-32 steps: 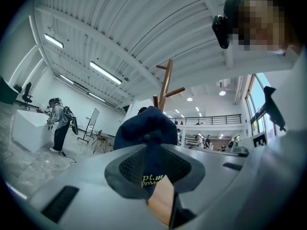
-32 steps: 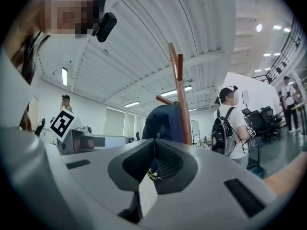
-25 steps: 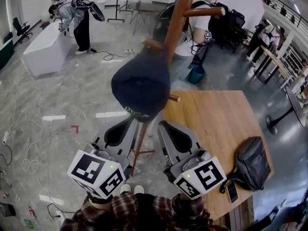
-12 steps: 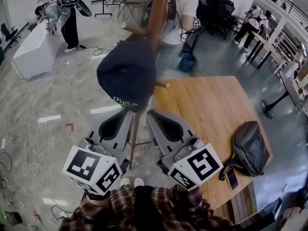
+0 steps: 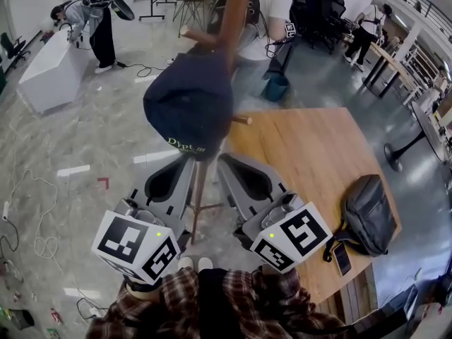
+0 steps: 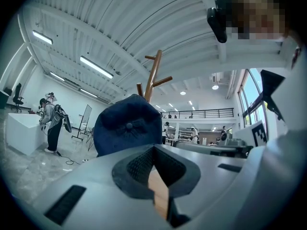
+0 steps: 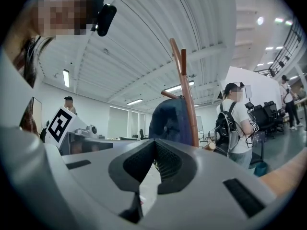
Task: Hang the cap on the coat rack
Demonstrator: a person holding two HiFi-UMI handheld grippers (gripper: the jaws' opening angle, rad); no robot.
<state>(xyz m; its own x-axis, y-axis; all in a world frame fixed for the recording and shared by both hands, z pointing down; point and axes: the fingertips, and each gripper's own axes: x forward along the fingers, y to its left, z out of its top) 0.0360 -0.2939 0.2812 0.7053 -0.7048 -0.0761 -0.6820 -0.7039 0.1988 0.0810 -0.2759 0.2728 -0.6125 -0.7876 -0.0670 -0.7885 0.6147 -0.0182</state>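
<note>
Navy cap [image 5: 189,104] hung on wooden coat rack [image 5: 236,13], apparently over a peg; left gripper [image 5: 186,161], right gripper [image 5: 224,161] flanking rack pole, jaws closed, empty.

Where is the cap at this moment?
In the head view, the navy cap hangs on the wooden coat rack, left of the wooden table, just ahead of the left tool and right tool.

Head view: high, facing steeply down over dark navy fabric cap [image 5: 189,104] on brown wooden coat rack [image 5: 234,20]. Left gripper view and right gripper view: low, close, tilted up along own jaws toward ceiling. All three share cap and rack.
</note>
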